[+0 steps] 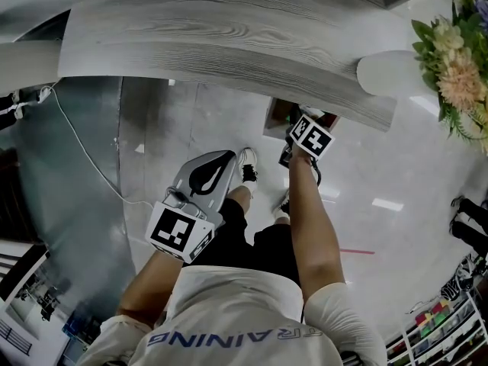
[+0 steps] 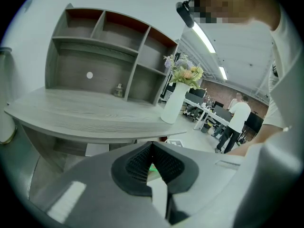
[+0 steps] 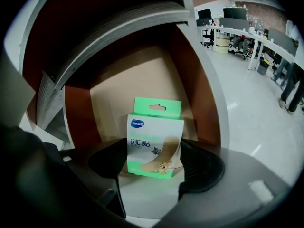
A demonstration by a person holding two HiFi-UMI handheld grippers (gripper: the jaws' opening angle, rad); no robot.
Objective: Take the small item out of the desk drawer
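A small green and white plaster box (image 3: 154,146) lies on the pale bottom of the open desk drawer (image 3: 142,77), which has red-brown walls. My right gripper (image 3: 155,163) points steeply down into it, its black pads (image 3: 202,167) against the box's two sides. From the head view the right gripper (image 1: 296,134) reaches into the drawer (image 1: 273,117) under the grey desk (image 1: 229,44); the box is hidden there. The left gripper (image 1: 227,158) hangs lower and to the left, over the floor, jaws together with nothing held. Its pads (image 2: 137,163) meet at the tip.
A white vase (image 1: 389,71) of flowers (image 1: 457,59) stands on the desk's right end. A shelf unit (image 2: 109,46) rises at the desk's back. A white cable (image 1: 84,151) trails across the floor at left. A person (image 2: 237,118) stands by far office tables.
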